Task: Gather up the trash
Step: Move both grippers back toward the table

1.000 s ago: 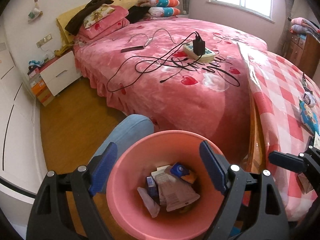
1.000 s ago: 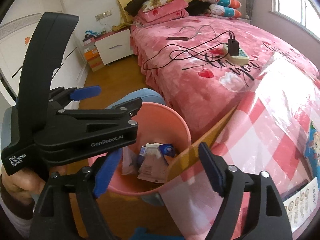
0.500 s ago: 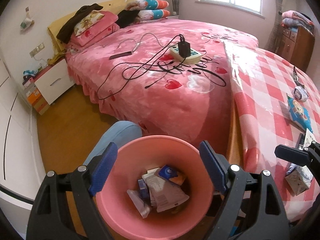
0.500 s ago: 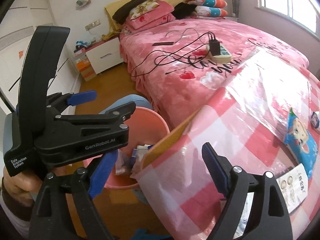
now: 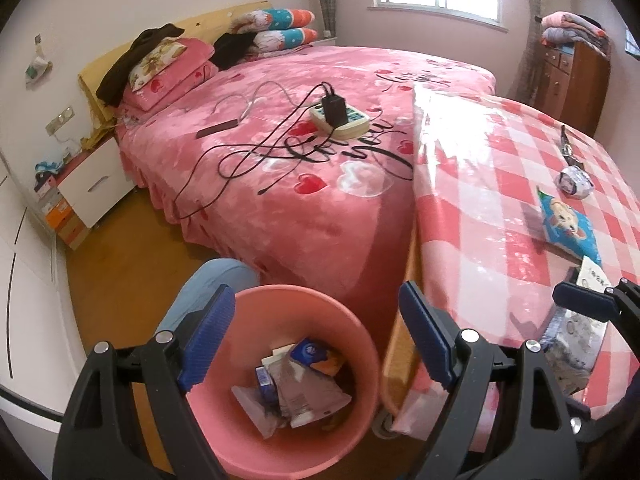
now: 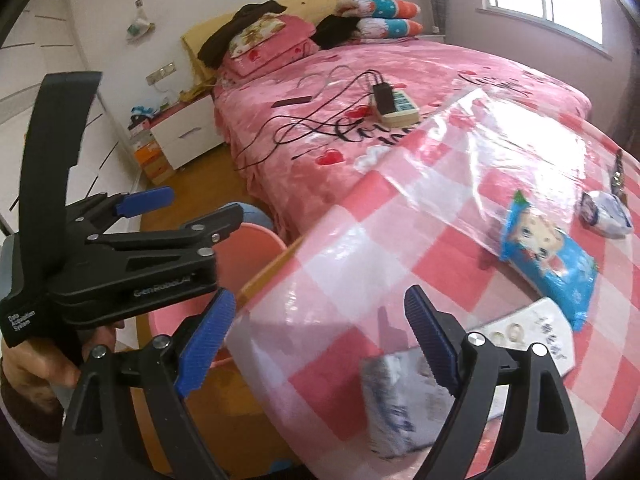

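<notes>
My left gripper [image 5: 312, 344] hangs released over the pink bin [image 5: 360, 344]; my right gripper [image 6: 320, 334] gapes empty above a crumpled wrapper [image 6: 396, 396] on the checked tablecloth [image 6: 360, 248].

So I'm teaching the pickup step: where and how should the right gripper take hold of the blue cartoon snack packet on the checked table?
The blue snack packet lies flat and slanted on the checked table. Probably best to come from above and pinch across its narrow width near the middle, where it puffs up. The right gripper is open, with nothing between its fingers.
</notes>
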`<action>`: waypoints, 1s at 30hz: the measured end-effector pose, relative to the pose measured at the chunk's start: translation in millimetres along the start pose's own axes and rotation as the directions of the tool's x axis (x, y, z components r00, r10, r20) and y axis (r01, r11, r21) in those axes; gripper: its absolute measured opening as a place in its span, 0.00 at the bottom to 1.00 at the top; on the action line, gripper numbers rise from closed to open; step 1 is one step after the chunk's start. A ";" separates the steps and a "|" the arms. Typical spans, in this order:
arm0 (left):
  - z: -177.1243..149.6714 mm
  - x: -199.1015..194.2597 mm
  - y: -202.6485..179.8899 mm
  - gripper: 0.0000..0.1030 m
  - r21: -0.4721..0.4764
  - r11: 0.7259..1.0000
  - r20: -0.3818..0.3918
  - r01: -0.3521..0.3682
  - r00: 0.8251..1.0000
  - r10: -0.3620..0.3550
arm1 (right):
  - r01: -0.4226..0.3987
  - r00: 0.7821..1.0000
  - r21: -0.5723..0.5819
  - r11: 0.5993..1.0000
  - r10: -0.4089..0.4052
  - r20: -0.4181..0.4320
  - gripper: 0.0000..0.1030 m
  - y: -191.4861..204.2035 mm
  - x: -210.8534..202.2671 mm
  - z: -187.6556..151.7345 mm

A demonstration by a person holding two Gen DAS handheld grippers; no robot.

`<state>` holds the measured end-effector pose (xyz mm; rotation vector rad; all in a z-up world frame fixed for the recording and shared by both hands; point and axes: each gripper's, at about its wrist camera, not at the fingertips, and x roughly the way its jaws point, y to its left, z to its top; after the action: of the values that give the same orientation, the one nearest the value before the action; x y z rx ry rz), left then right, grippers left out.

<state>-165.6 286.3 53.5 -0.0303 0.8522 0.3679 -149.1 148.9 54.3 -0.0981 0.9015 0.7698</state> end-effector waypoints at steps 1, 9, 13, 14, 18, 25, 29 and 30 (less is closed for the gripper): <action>0.2 -1.2 -3.0 0.82 0.005 1.000 0.002 0.005 1.000 -0.005 | 0.006 1.000 0.008 1.000 -0.006 0.005 0.83 -4.3 -2.4 -0.9; 6.8 -7.9 -23.8 0.82 0.034 0.999 0.018 0.030 0.999 -0.031 | 0.028 0.999 0.063 0.998 -0.030 0.031 0.83 -33.6 -19.3 -7.5; 8.7 -11.6 -35.8 0.82 0.055 0.998 0.025 0.041 0.999 -0.042 | 0.034 0.998 0.086 0.996 -0.038 0.047 0.83 -45.9 -26.9 -10.4; 9.0 -12.5 -39.1 0.82 0.059 0.997 0.027 0.043 0.999 -0.045 | 0.036 0.998 0.095 0.995 -0.041 0.051 0.83 -50.0 -29.0 -11.0; 9.8 -15.4 -49.7 0.82 0.070 0.995 0.031 0.066 0.997 -0.068 | 0.047 0.996 0.134 0.990 -0.057 0.072 0.83 -69.0 -39.0 -12.4; 10.8 -19.8 -71.3 0.82 0.105 0.988 0.037 0.109 0.993 -0.113 | 0.058 0.993 0.185 0.981 -0.077 0.094 0.83 -95.2 -53.2 -16.2; 12.5 -20.7 -83.5 0.82 0.123 0.985 0.037 0.120 0.991 -0.125 | 0.061 0.991 0.207 0.977 -0.084 0.103 0.83 -107.3 -58.6 -18.6; 12.9 -21.0 -87.1 0.82 0.128 0.984 0.037 0.124 0.991 -0.130 | 0.062 0.991 0.212 0.975 -0.086 0.106 0.83 -110.9 -60.3 -18.8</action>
<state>-140.1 200.6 67.1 0.0405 0.8232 0.1940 -113.4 26.5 61.1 0.0962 0.8590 0.6020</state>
